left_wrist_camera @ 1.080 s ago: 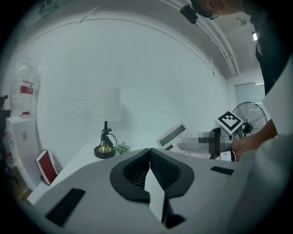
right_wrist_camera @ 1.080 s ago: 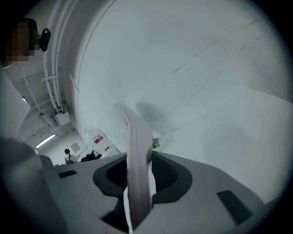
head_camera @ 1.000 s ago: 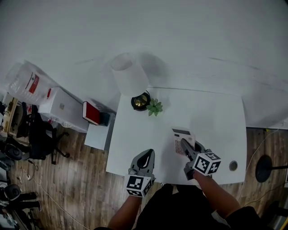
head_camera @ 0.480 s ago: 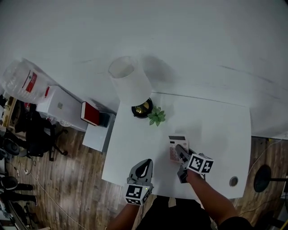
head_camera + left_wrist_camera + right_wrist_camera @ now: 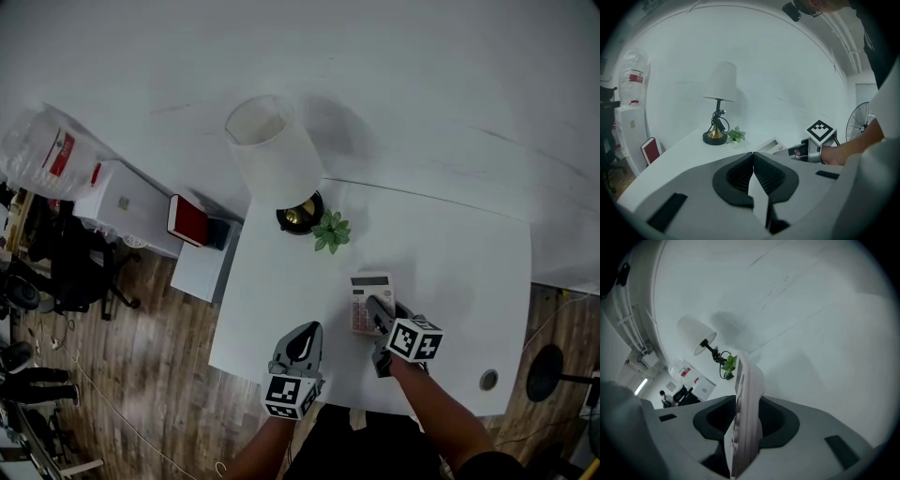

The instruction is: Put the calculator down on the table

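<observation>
A white calculator [image 5: 371, 298] lies low over the white table [image 5: 450, 272], a little right of its middle. Its near end sits between the fingers of my right gripper [image 5: 380, 311]. In the right gripper view the calculator [image 5: 745, 418] stands edge-on between the two dark pads, which still touch it while the jaws are opening. My left gripper [image 5: 303, 334] hovers over the table's front edge, left of the calculator, shut with nothing in it. From the left gripper [image 5: 753, 157] the calculator [image 5: 769, 146] and the right gripper [image 5: 811, 147] show at the right.
A lamp with a white shade [image 5: 272, 155] and a small green plant [image 5: 331, 231] stand at the table's far left corner. A cable hole [image 5: 487, 380] is at the front right. A red book [image 5: 188, 221], a white box [image 5: 117, 206] and a plastic bag [image 5: 52, 155] are left of the table.
Both grippers have come down toward the table. The calculator has sunk with the right gripper and now lies flatter on the tabletop. The left gripper has stayed shut.
</observation>
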A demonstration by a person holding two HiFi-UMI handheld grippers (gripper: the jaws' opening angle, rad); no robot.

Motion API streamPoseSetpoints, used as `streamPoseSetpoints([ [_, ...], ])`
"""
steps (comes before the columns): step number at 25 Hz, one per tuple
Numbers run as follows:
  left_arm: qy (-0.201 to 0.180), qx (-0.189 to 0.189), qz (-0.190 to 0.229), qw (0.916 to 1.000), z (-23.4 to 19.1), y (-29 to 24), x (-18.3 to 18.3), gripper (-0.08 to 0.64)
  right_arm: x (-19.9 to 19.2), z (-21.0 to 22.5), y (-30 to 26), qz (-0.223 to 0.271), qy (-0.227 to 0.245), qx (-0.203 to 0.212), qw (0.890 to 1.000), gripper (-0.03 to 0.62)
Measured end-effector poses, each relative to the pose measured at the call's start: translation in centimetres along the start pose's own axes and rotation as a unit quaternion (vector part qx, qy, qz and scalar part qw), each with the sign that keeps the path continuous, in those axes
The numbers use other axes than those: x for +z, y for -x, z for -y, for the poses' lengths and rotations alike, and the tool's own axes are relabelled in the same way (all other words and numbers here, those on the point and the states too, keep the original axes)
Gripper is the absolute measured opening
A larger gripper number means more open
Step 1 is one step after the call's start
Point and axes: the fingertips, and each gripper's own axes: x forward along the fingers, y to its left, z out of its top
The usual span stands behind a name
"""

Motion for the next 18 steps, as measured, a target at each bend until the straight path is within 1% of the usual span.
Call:
streamPoseSetpoints([
  [2, 0.002, -0.009, -0.004, 1.0, 0.6, -0.1, -0.5, 0.02, 0.0, 0.7, 0.4, -0.009, 0.049, -0.027, 0.998, 0.194],
  [4, 0.001, -0.014, -0.01, 0.9998, 1.1, -0.1, -0.8, 0.02, 0.1, 1.2, 0.6, -0.016, 0.087, -0.048, 0.995, 0.226],
  [8, 0.003, -0.014, -0.019, 0.9997, 1.2, 0.0, -0.7, 0.02, 0.5, 1.9, 0.5, -0.023, 0.143, -0.076, 0.987, 0.278],
  [11, 0.004, -0.012, -0.014, 0.9998, 1.3, 0.0, -0.6, 0.02, 0.5, 2.9, 0.8, -0.03, 0.156, -0.095, 0.983, 0.316],
  [14, 0.001, -0.01, -0.006, 0.9999, 1.3, 0.1, -0.4, 0.02, 0.2, 4.0, 0.9, -0.043, 0.163, -0.107, 0.98, 0.318],
  [18, 0.003, -0.008, -0.004, 1.0, 1.2, 0.3, -0.2, 0.02, 0.5, 4.0, 1.3, -0.04, 0.167, -0.105, 0.98, 0.318],
])
